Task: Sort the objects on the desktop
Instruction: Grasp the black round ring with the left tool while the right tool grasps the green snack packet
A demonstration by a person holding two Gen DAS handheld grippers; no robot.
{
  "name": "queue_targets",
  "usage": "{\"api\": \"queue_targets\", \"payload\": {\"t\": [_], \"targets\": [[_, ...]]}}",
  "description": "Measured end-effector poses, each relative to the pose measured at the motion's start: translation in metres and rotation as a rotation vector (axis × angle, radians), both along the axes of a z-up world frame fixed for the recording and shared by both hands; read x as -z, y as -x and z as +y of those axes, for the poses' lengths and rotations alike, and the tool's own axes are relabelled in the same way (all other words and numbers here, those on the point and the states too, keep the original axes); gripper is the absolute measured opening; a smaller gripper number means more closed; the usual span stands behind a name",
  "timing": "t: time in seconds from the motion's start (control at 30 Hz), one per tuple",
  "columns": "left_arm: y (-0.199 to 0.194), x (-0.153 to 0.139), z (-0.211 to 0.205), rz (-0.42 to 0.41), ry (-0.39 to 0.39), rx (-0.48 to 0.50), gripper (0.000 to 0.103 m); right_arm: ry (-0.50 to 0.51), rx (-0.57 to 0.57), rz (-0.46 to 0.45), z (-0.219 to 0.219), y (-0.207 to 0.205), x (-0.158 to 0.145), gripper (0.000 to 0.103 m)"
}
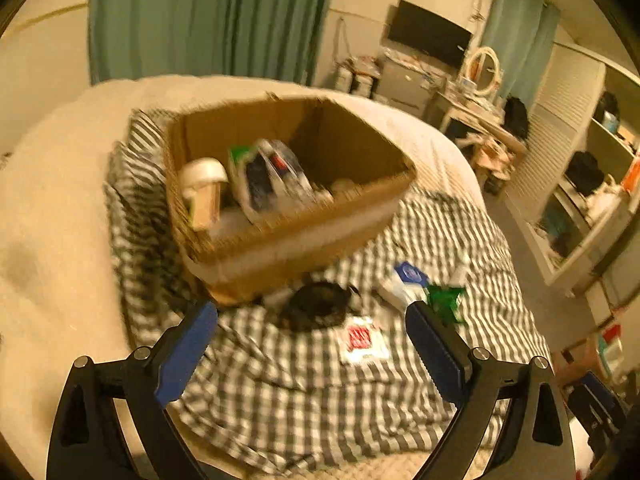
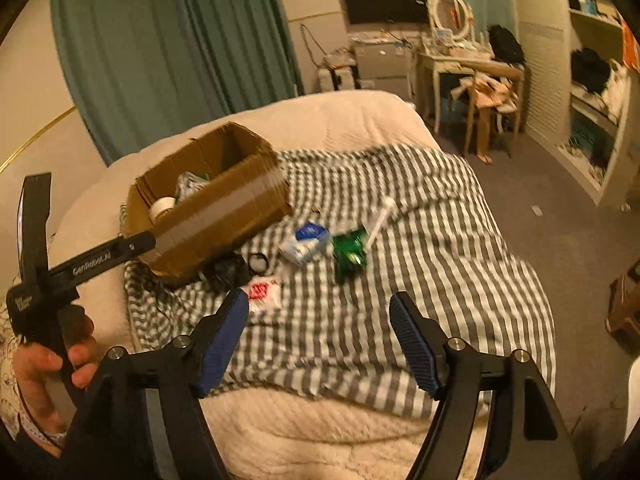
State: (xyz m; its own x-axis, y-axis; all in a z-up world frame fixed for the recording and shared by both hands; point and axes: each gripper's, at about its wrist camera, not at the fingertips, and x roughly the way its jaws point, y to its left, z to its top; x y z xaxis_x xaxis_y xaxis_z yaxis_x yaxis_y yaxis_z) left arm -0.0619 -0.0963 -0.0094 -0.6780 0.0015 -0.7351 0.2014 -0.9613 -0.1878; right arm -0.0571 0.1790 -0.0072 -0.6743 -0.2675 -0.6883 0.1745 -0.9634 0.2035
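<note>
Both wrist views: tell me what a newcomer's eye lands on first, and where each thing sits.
The open cardboard box draws the eye first, sitting on the checked blanket toward its far left end, already holding a white-capped jar and a crinkled packet. Next comes the loose scatter in front of the box: a green packet, a blue-and-white pouch, and a small red-and-white sachet. Both the left gripper and the right gripper hang open above the blanket, holding nothing.

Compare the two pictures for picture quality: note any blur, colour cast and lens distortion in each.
Left wrist view: motion blur smears the cardboard box and checked blanket, warm yellow cast, dark round fisheye corners. Right wrist view: somewhat sharper, though the green packet is soft; same yellow cast, and the curtain and walls bow outward near the edges.
</note>
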Motion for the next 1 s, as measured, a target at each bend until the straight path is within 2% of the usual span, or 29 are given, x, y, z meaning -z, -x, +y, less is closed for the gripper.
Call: {"api": "queue_targets", "payload": {"t": [0.17, 0.3, 0.37, 0.47, 0.6, 0.63, 0.77, 0.87, 1.0], "targets": [[0.002, 0.022, 0.011, 0.016, -0.055, 0.030, 0.098, -0.002, 0.048, 0.013, 0.007, -0.003, 0.017, 0.073], [0.011, 0.044, 0.025, 0.030, 0.017, 0.061, 0.098, -0.004, 0.039, -0.023, 0.007, 0.003, 0.035, 0.073], [0.017, 0.056, 0.027, -0.009, 0.034, 0.056, 0.098, -0.011, 0.031, -0.043, 0.006, 0.008, 0.044, 0.073], [0.030, 0.072, 0.022, -0.077, -0.016, 0.064, 0.098, -0.008, 0.029, -0.065, 0.002, 0.018, 0.058, 0.073], [0.046, 0.096, 0.012, -0.165, -0.023, 0.025, 0.098, 0.010, 0.019, -0.101, -0.004, 0.035, 0.077, 0.073], [0.050, 0.102, 0.009, -0.196, -0.021, 0.047, 0.098, 0.007, 0.010, -0.109, -0.007, 0.040, 0.080, 0.073], [0.069, 0.124, -0.001, -0.287, -0.046, -0.017, 0.098, 0.006, -0.014, -0.120, -0.013, 0.057, 0.089, 0.073], [0.075, 0.126, -0.004, -0.264, -0.084, -0.045, 0.098, -0.002, -0.023, -0.122, -0.015, 0.071, 0.095, 0.073], [0.087, 0.122, 0.006, -0.213, -0.050, -0.029, 0.098, -0.014, -0.025, -0.121, -0.018, 0.092, 0.102, 0.073]]}}
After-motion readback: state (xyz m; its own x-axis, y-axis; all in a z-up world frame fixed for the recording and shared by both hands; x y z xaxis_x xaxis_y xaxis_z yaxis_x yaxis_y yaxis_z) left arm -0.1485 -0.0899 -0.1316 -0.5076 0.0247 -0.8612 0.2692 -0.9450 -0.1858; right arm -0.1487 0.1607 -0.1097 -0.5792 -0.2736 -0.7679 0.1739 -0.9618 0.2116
